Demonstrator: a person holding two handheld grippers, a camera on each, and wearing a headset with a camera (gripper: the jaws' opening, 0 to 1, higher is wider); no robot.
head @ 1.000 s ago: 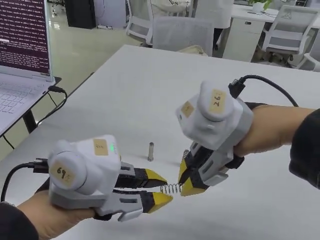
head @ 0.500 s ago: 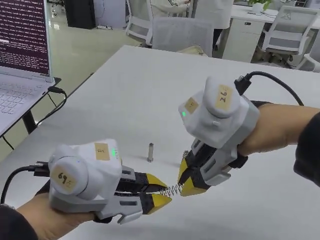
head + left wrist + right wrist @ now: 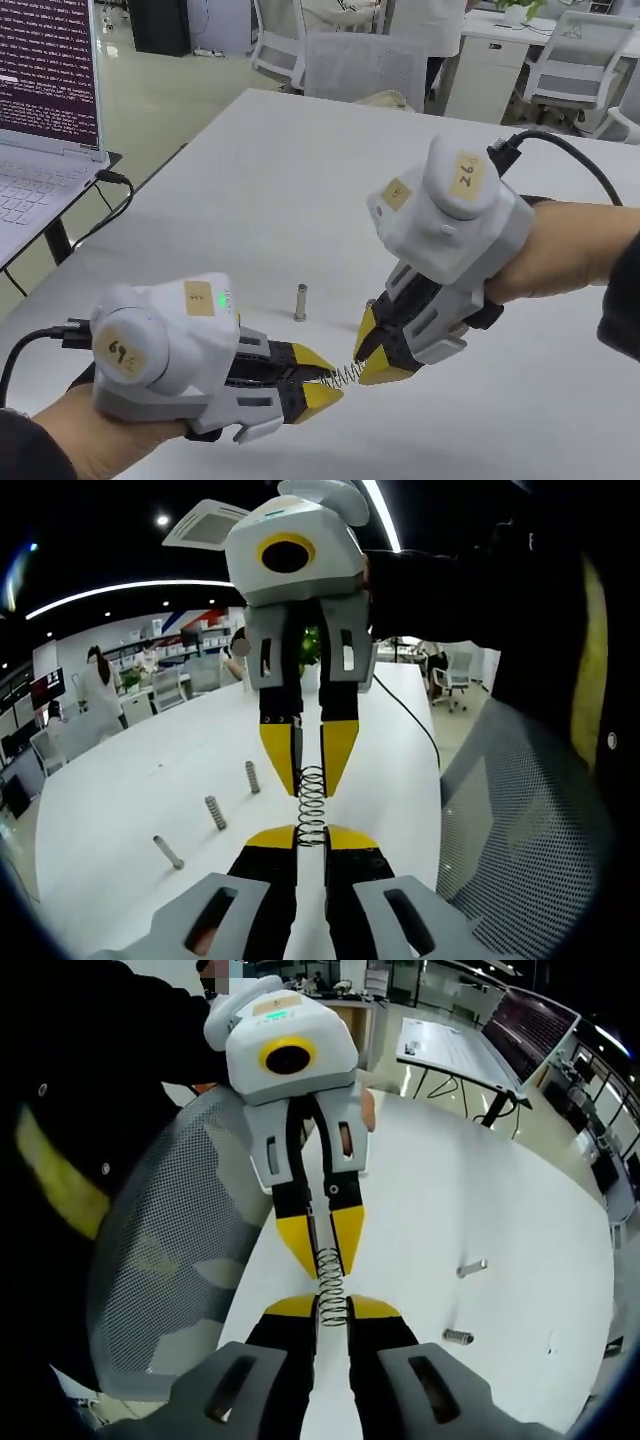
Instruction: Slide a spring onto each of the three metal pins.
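Pinching the spring [image 3: 346, 374], one end each: left gripper [image 3: 325, 378] and right gripper [image 3: 368, 355], both closed on it. Light, bendy; probably best held near one end

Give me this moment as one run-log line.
left gripper: shut on spring | right gripper: shut on spring | spring: held between both, above table | bare pin: upright

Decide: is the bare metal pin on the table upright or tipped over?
Upright. In the head view the bare metal pin stands on end on the white table, its shaft vertical, its base down.
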